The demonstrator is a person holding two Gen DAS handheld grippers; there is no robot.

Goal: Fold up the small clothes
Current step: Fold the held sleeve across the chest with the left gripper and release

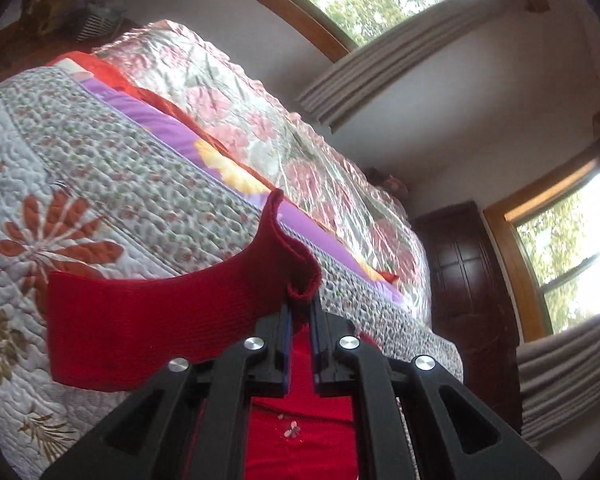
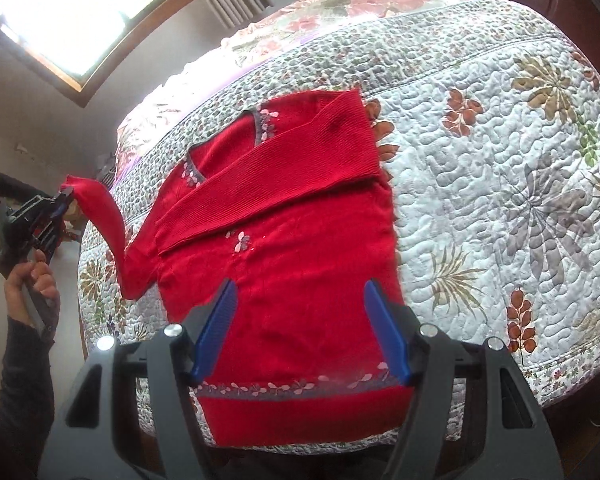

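The left gripper (image 1: 300,312) pinches the ribbed cuff of the red knitted sweater's (image 2: 284,264) loose sleeve (image 1: 156,320) between narrow jaws, lifted off the white floral quilted bedspread (image 2: 500,184); a clean fold likely means carrying that cuff across the chest onto the other sleeve (image 2: 276,172), which already lies folded over, keeping it taut and untwisted. The right gripper (image 2: 306,334) hovers empty, jaws wide, over the hem; beyond it the sweater lies flat, with open quilt to its right and the bed's edge close below.

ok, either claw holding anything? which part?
Left claw is shut on the red sweater, pinching the cuff end of its sleeve, lifted off the quilt. Right claw is open, holding nothing.
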